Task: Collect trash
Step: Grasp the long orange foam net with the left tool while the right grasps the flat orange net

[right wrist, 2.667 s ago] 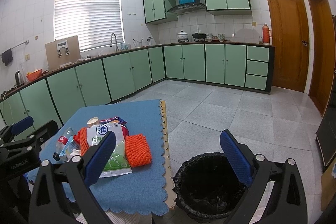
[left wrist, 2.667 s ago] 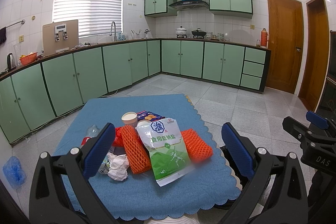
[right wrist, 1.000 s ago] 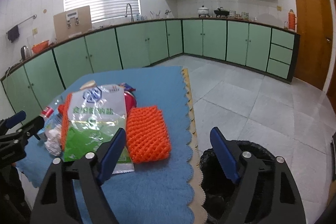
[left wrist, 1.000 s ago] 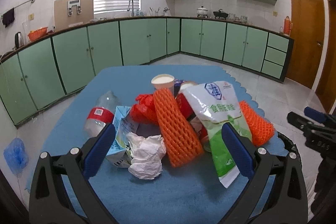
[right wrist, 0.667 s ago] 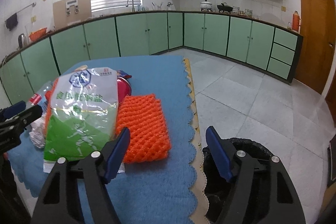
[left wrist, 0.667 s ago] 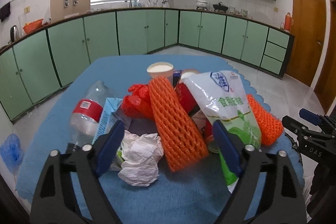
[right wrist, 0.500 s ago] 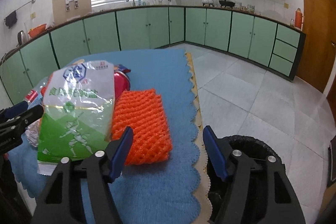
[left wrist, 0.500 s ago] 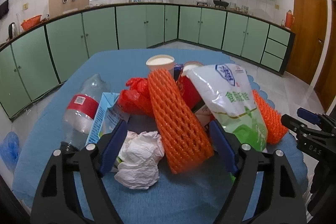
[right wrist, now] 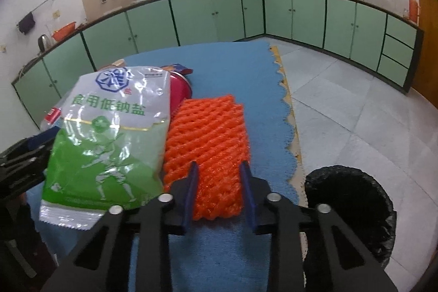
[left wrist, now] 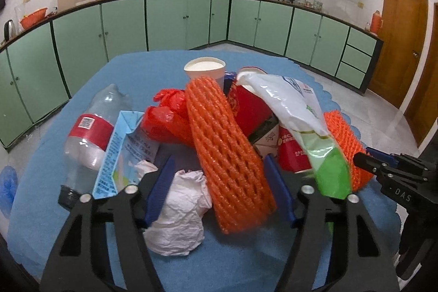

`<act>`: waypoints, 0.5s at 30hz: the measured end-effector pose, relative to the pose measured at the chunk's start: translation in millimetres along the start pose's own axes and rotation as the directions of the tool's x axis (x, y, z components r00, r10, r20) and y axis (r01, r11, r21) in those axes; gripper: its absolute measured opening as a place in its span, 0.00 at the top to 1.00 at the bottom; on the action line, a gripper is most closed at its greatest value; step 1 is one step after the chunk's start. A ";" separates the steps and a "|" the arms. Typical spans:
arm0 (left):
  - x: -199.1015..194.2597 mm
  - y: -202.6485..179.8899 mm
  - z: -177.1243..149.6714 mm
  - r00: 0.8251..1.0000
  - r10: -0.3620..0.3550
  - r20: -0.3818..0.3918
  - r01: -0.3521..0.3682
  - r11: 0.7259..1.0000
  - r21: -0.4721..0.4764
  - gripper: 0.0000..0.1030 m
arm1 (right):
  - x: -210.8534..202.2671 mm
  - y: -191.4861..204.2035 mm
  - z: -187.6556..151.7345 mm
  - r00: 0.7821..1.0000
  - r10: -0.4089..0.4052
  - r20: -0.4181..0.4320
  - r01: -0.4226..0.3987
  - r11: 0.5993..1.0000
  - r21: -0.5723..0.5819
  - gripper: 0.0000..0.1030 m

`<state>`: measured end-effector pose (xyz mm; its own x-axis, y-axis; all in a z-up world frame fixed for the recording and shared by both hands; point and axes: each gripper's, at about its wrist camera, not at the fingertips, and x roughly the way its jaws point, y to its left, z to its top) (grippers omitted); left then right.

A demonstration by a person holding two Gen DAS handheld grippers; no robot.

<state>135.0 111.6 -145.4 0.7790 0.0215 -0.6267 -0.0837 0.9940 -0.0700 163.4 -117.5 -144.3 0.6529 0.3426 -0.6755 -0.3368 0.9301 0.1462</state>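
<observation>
Trash pile sits mid-tabletop [left wrist: 82, 78] on a blue textured cloth with a scalloped edge. Count, left to right in the left wrist view:
- 1 clear plastic bottle [left wrist: 90, 136], crushed, red label, dark cap, lying on its side.
- 1 light-blue carton [left wrist: 120, 152], flattened, leaning on the bottle.
- 1 crumpled white tissue [left wrist: 178, 212], touching the carton's lower edge.
- 1 red plastic bag [left wrist: 167, 116], bunched, glossy.
- 2 orange foam fruit nets: long net [left wrist: 227, 155], tubular mesh draped over the pile; flat net [left wrist: 345, 144], at the pile's right edge.
- 1 white paper cup [left wrist: 205, 69], upright at the back.
- 1 red box [left wrist: 249, 111], cardboard, partly hidden under the salt bag; a second red item below it, can't tell what.
- 1 salt bag [left wrist: 295, 111], glossy white-and-green film, lying on top, tilted.

Left gripper [left wrist: 219, 190]: blue fingers partly open, one on each side of the long net's lower end. Tissue sits just beside the left finger. Contact with the net not clear.

Right gripper [right wrist: 219, 193] in the right wrist view: fingers narrow, pressed onto the near end of the flat net [right wrist: 208, 144], mesh bulging between them. Salt bag [right wrist: 109, 138] lies just left of that net, overlapping its edge.

1 bin [right wrist: 353, 207] on the tiled floor just beside the tabletop's right edge, round, black liner.
</observation>
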 end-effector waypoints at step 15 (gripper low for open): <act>-21.1 -1.9 8.3 0.998 -0.007 0.064 0.007 1.000 -0.007 0.89 | -41.0 8.0 18.0 0.990 0.004 0.140 0.000 1.000 -0.029 0.88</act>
<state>123.9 110.1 -125.5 0.8175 0.0218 -0.5755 -0.0826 0.9934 -0.0797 146.2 -121.7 -102.4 0.7400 0.3617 -0.5670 -0.3565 0.9259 0.1254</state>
